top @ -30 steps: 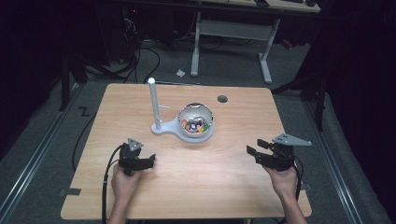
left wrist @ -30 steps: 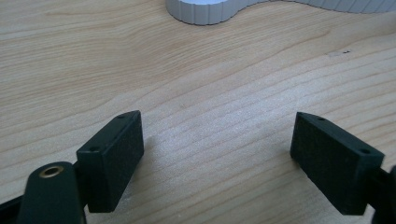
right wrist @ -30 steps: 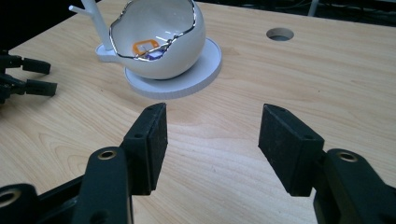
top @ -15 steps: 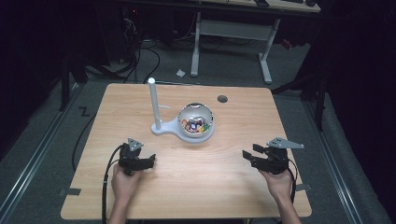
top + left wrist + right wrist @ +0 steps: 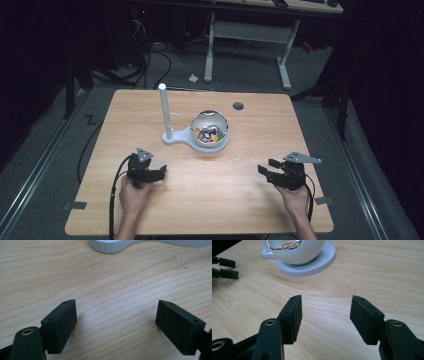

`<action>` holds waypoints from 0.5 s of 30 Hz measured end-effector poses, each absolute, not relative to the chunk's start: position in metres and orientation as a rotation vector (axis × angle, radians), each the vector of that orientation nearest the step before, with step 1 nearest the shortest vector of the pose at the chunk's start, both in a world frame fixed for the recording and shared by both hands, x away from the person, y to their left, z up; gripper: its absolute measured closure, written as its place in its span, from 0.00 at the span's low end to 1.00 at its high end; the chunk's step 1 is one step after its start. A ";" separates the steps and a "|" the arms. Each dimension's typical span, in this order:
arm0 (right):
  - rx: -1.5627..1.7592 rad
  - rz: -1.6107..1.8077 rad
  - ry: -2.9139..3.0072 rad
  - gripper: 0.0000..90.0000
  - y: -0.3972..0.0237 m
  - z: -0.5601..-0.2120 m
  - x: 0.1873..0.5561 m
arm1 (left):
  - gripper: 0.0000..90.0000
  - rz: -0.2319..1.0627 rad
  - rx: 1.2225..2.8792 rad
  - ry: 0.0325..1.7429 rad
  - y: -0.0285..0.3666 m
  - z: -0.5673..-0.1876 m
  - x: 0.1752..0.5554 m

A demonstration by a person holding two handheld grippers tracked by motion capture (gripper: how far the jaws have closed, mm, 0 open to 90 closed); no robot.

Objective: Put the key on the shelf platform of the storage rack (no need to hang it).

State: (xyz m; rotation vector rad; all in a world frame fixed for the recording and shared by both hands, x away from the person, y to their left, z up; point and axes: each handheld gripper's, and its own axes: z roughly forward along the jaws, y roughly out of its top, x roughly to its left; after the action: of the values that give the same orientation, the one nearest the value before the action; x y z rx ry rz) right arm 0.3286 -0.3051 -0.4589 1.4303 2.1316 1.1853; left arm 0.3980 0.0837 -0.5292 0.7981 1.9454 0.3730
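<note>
A white bowl (image 5: 210, 129) of small colourful pieces sits on a white base with an upright post (image 5: 163, 110) at the table's middle. My left gripper (image 5: 163, 172) rests low on the near left of the table, open, with bare wood between its fingers (image 5: 61, 325); the base's edge (image 5: 110, 246) lies ahead of it. My right gripper (image 5: 264, 169) hovers low at the near right, pointing left, open and holding nothing. Its jaws have just closed a little and still stand wide (image 5: 325, 312). The bowl (image 5: 297, 252) stands ahead of it.
The wooden table (image 5: 300, 125) has a round dark hole (image 5: 238, 106) at its far right. The left gripper's fingertips (image 5: 225, 267) appear at the far left of the right gripper view. A white-legged desk (image 5: 250, 35) and cables stand on the floor beyond.
My right gripper has sunk closer to the tabletop and drifted slightly nearer the front edge. The left gripper and the bowl have not moved.
</note>
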 end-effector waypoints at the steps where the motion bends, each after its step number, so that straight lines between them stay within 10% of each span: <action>1: 1.434 1.182 2.128 0.50 -0.305 -0.461 0.329 | 0.20 0.372 0.798 1.946 0.084 -0.529 0.398; 15: 1.468 1.128 2.151 0.52 -0.301 -0.483 0.335 | 0.20 0.370 0.793 1.950 0.083 -0.529 0.398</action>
State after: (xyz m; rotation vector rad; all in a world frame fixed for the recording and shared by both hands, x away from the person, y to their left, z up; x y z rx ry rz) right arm 0.3347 -0.3009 -0.4829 1.4685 2.1513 1.1275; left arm 0.3980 0.0834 -0.5290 0.7928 1.9501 0.3704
